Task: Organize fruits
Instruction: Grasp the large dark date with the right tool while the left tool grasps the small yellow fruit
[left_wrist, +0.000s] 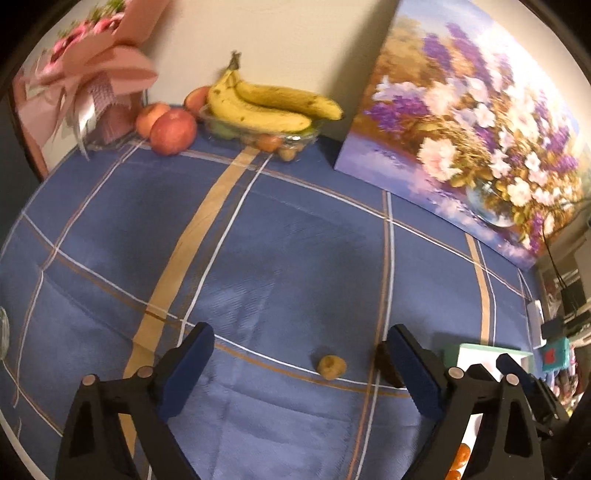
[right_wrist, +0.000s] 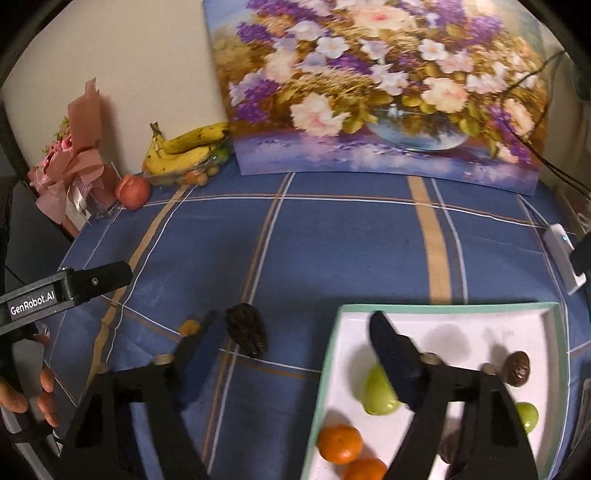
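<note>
A blue plaid tablecloth covers the table, with a small tan dried fruit and a dark wrinkled fruit lying loose near its front edge. The left gripper, whose body reads "GenRobot.AI" in white in the right wrist view, has its fingers spread wide and empty around the tan fruit. The right gripper, likewise wide open and empty, hangs over the left rim of a white tray at the front right corner holding oranges, green fruits and a brown nut; bananas and apples sit at the far left corner.
</note>
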